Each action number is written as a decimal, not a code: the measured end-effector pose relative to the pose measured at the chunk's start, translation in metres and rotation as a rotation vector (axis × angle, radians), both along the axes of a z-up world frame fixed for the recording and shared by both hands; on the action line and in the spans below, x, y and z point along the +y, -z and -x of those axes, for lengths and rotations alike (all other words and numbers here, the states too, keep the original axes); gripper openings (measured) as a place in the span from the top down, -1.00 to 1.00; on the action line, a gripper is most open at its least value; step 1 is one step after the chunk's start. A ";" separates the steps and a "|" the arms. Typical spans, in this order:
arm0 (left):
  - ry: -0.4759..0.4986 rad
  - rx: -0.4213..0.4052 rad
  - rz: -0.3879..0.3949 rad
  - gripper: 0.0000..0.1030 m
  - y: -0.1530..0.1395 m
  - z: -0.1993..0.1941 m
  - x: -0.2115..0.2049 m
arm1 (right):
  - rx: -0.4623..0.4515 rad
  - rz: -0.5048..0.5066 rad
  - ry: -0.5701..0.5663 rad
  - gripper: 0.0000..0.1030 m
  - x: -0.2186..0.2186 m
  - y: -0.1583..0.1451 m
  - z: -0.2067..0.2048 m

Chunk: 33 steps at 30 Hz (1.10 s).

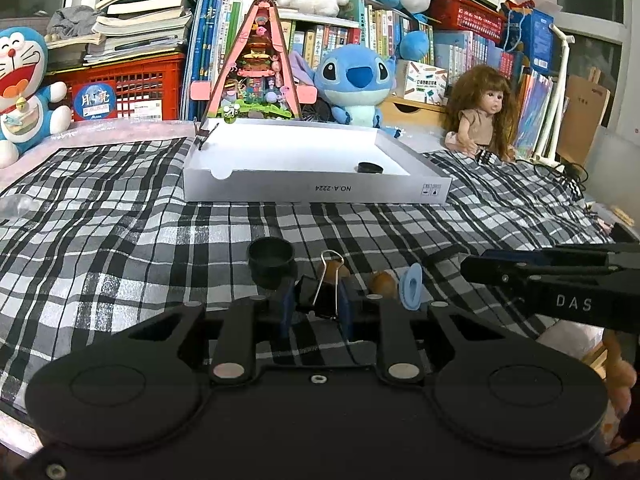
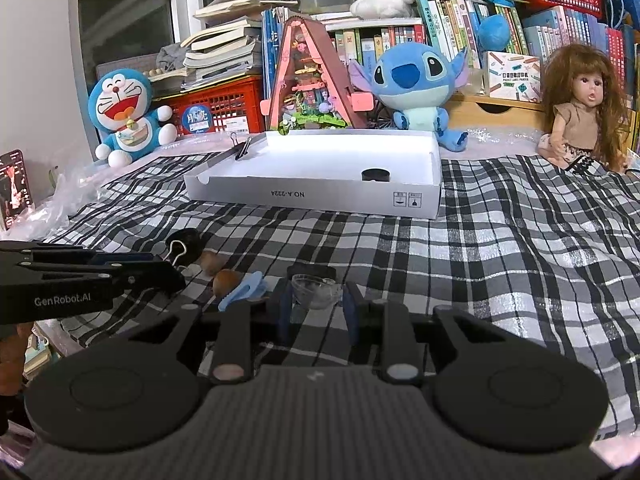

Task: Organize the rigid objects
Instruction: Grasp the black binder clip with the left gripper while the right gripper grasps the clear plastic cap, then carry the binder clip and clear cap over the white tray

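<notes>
black cup (image 1: 271,258) on the plaid cloth (image 1: 120,240). left gripper (image 1: 315,308) clamps the black binder clip (image 1: 320,300), jaws narrow. 2 nuts (image 1: 382,282) and a blue piece (image 1: 412,286) beside it. right gripper (image 2: 316,304) pinches a clear dish (image 2: 316,290). white box (image 2: 320,196) behind (1 black disc (image 2: 375,175) inside).

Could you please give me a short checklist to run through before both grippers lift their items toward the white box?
1. Left gripper closed on the binder clip: ok, pads on both sides of its black body.
2. Right gripper closed on the clear bowl: ok, though firmness of contact cannot tell.
3. White box open with free floor: ok; only a black cap and a clipped binder clip.
4. Nuts and blue piece clear of the grips: ok.
5. Grippers apart from each other: ok.
</notes>
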<state>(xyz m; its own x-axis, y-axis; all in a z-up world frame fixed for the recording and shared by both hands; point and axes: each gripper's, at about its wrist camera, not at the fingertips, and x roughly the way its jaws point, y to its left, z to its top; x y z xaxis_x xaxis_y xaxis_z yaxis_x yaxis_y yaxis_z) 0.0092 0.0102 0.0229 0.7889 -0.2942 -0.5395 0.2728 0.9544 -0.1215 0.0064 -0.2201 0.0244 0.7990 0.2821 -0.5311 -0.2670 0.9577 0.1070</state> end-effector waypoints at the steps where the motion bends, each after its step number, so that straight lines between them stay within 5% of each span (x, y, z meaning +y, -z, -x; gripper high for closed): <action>1: -0.001 -0.003 -0.004 0.59 0.000 -0.001 -0.001 | -0.003 0.001 0.000 0.37 0.000 0.000 0.000; 14: -0.017 -0.011 -0.021 0.59 0.001 -0.001 0.000 | -0.006 0.008 0.006 0.37 0.002 -0.001 -0.002; 33: -0.049 -0.039 0.067 0.59 -0.043 -0.039 0.010 | -0.059 -0.002 0.018 0.37 0.001 -0.022 -0.023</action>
<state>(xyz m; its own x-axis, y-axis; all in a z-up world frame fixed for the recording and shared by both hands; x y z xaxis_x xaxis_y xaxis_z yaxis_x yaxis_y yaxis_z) 0.0484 0.0204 0.0659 0.8234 -0.2890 -0.4884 0.2314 0.9568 -0.1761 0.0298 -0.2189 0.0466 0.8339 0.2686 -0.4821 -0.2558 0.9622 0.0936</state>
